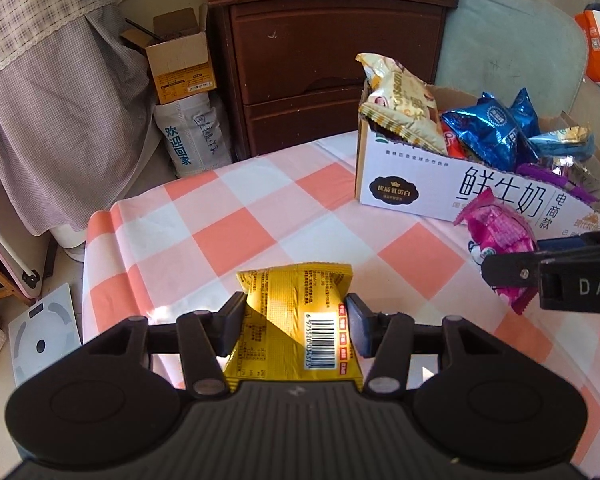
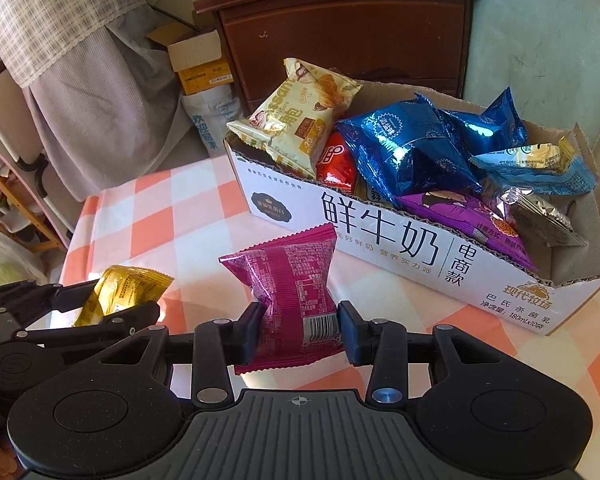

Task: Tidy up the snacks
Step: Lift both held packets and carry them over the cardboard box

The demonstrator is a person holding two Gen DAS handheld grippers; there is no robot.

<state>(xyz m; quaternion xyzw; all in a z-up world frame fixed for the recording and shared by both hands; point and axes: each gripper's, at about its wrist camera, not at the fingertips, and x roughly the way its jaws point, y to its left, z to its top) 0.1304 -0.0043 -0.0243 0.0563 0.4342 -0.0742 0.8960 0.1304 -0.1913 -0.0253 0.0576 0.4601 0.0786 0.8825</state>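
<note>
The left gripper (image 1: 296, 330) has its jaws clamped on a yellow packet (image 1: 296, 320). The right gripper (image 2: 298, 332) has its jaws pinching a pink packet (image 2: 288, 296), both held above the surface (image 1: 260, 208) near the box (image 2: 380, 240).

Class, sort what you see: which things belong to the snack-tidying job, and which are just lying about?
Job: yellow packet in the left hand-held gripper; pink packet in the right hand-held gripper; snack box.

Lying about: dresser; scale.

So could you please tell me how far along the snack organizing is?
Mostly done: several packets already fill the milk carton box. In hand: left tongs grip a yellow packet, right tongs a magenta packet. Both remain to be boxed.
</note>
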